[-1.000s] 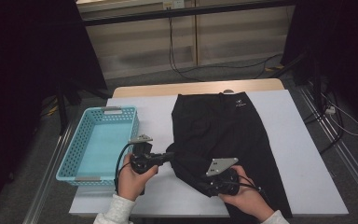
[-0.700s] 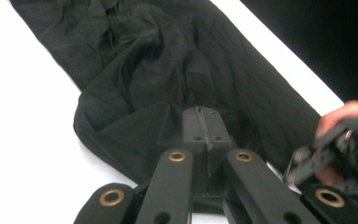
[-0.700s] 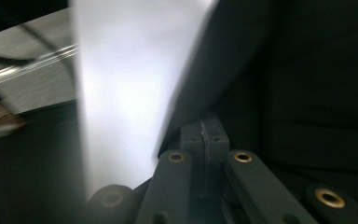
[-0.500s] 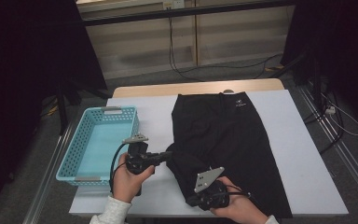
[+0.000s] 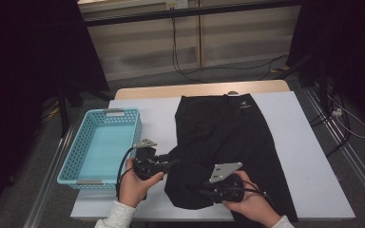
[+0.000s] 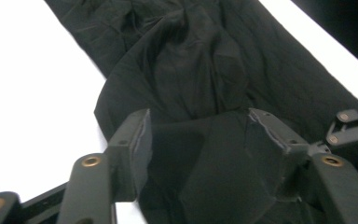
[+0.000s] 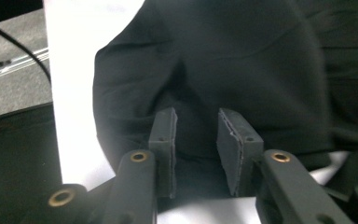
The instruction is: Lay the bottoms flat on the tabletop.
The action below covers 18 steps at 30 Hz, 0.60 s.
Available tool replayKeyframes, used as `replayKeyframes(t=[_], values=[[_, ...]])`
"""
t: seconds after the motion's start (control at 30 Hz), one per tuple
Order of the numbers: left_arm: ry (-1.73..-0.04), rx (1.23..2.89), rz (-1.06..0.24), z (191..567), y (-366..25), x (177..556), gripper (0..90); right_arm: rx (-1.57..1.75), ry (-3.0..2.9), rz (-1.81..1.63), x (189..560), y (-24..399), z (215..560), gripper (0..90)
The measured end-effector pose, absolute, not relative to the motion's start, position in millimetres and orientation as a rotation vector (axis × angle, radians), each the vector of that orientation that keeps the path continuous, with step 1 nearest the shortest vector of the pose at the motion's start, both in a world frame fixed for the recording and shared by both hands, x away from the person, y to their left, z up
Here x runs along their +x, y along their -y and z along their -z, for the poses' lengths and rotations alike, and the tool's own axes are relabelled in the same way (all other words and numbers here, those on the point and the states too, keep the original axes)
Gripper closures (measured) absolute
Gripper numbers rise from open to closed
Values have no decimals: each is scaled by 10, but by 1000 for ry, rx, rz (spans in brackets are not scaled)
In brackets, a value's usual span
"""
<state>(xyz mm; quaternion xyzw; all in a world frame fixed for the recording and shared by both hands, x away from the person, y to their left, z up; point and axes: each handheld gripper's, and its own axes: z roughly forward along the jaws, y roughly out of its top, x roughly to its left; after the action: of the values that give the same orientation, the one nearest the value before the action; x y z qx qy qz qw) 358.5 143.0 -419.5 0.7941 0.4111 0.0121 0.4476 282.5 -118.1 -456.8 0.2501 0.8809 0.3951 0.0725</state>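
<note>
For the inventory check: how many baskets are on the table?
1. The light blue basket sits at the left edge of the white table, beside the black garment. No others are visible.

Basket [image 5: 102,145]: light blue plastic, perforated walls, lying on the left part of the white table [image 5: 309,156]. Cables [image 5: 190,71]: black, on the floor beyond the table.

Dim room, glaring white table [image 5: 304,156], soft blurry close-ups, dark surroundings
</note>
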Motion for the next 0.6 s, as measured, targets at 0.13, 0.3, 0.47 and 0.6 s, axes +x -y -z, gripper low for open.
replayKeyframes(t=[0.13,0.3,0.47,0.6], values=[[-1018,1972,-53,4203,-1427,3585,392,737,-2622,-1124,2808,1089,4617,716],[-1019,1981,-75,4218,-1432,3586,378,788,-2646,-1161,2826,1154,4594,900],[-1024,1985,-70,4249,-1418,3581,347,805,-2633,-1246,2707,1355,4474,900],[-1028,2017,-77,4309,-1394,3556,330,799,-2657,-1276,2593,1484,4455,900]])
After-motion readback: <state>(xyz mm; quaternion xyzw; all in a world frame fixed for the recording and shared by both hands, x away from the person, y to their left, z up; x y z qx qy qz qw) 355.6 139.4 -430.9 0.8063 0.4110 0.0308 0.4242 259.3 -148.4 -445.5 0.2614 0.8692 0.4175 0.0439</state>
